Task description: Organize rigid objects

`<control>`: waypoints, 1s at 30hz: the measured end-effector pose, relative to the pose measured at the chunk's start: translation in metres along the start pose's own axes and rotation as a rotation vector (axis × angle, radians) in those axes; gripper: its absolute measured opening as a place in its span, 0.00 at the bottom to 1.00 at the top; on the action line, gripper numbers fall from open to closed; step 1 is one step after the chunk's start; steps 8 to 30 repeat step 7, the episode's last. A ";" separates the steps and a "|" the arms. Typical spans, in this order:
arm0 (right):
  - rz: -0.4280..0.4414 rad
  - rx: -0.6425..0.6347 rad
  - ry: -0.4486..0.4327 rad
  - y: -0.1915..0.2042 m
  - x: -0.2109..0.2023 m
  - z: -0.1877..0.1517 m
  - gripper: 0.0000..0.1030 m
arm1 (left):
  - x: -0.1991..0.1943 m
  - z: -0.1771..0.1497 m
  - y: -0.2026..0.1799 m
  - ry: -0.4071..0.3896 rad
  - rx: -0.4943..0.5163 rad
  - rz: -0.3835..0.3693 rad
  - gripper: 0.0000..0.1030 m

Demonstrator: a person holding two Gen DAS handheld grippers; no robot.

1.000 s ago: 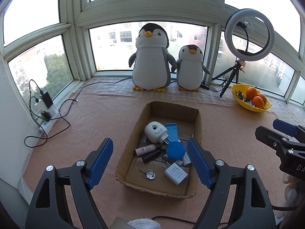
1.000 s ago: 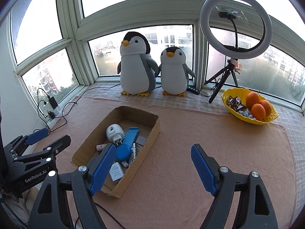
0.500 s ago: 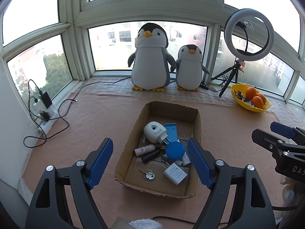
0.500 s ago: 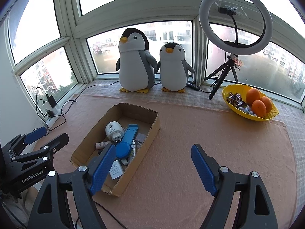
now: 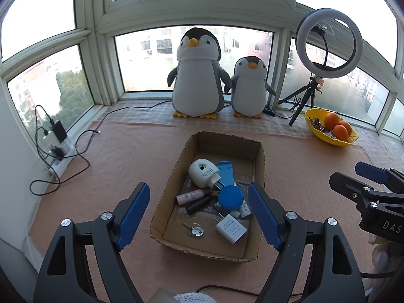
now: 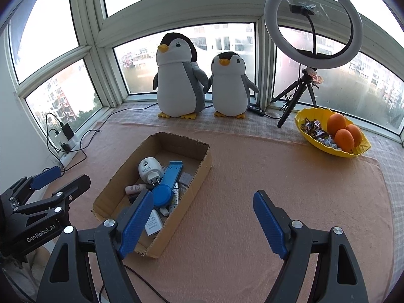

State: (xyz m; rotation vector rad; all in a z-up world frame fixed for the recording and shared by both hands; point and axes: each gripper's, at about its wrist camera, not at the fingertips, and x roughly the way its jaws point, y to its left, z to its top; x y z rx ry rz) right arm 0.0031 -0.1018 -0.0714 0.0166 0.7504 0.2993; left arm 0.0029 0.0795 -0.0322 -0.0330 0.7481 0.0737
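Both grippers stood released with nothing between their blue pads: the left gripper (image 5: 198, 213) hung above the near end of the cardboard box (image 5: 262, 161), and the right gripper (image 6: 203, 223) hung over bare blanket (image 6: 252, 176) just right of the box. The box lay lengthwise on the pink blanket. Nearest the camera in the box were a white charger (image 5: 231, 228) and a small key ring (image 5: 195, 228), side by side on the box floor. Behind them a round blue lid (image 5: 230, 198) rested on other items, with a black tube (image 5: 198, 203) and a pink tube (image 5: 190, 195) to its left. Farther in, a white plug-in device (image 5: 203, 175) leaned against a long blue holder (image 5: 225, 171). The far end of the box floor carried nothing. To the left, a power strip (image 5: 60, 149) with trailing cables lay by the wall. To the far right, a yellow bowl (image 6: 303, 123) held three oranges (image 6: 343, 131) and wrapped sweets. At the window stood a large penguin (image 5: 198, 75), a small penguin (image 5: 250, 85) just beside it, and a ring light (image 5: 329, 43) on a tripod.
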 end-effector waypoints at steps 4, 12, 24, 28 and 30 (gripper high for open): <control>0.000 0.001 0.010 0.000 0.002 -0.001 0.75 | 0.000 0.000 0.000 -0.002 0.000 0.002 0.78; -0.002 0.002 0.013 0.000 0.003 -0.001 0.76 | 0.001 0.000 0.000 0.004 -0.002 0.000 0.78; -0.002 0.002 0.013 0.000 0.003 -0.001 0.76 | 0.001 0.000 0.000 0.004 -0.002 0.000 0.78; -0.002 0.002 0.013 0.000 0.003 -0.001 0.76 | 0.001 0.000 0.000 0.004 -0.002 0.000 0.78; -0.002 0.002 0.013 0.000 0.003 -0.001 0.76 | 0.001 0.000 0.000 0.004 -0.002 0.000 0.78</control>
